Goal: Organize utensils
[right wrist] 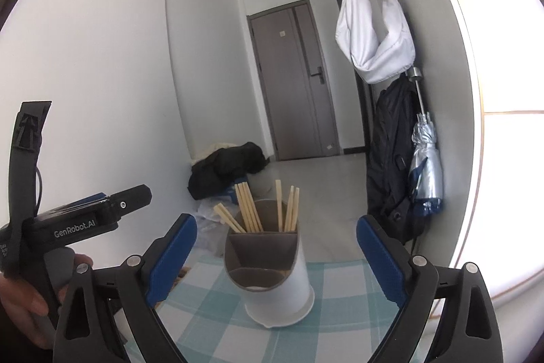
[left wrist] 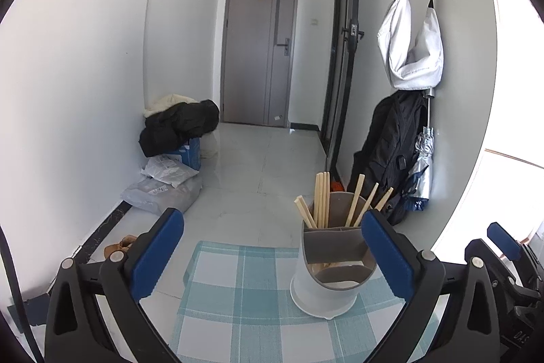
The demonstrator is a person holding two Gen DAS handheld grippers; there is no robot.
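Pale wooden chopsticks [right wrist: 250, 210], square-sectioned and slender, stand upright or leaning in the rear compartments of a round white plastic utensil holder with a grey divided insert [right wrist: 272, 281]; holder sits on a teal-and-white checked tablecloth [right wrist: 343, 291] near the table's far edge. Left wrist view shows the same chopsticks [left wrist: 321, 199] in two clusters, holder [left wrist: 326, 274] toward the right of that frame. Left gripper [left wrist: 272, 257]: jaws spread wide, nothing between the blue pads, holder just inside its right finger but not pressed. Right gripper [right wrist: 275, 257]: likewise released and empty, holder centred in the gap, clear of both pads. No loose utensils visible on the cloth. Handling estimate: sticks light, stiff, smooth-sided, likely to pivot or slip if pinched near one end; best taken on the exposed upper shafts above the rim, square faces against the pads. Holder looks light and tall, so probably tips easily if a stick drags on the divider; steady it low on the white wall. Front compartment contents unclear.
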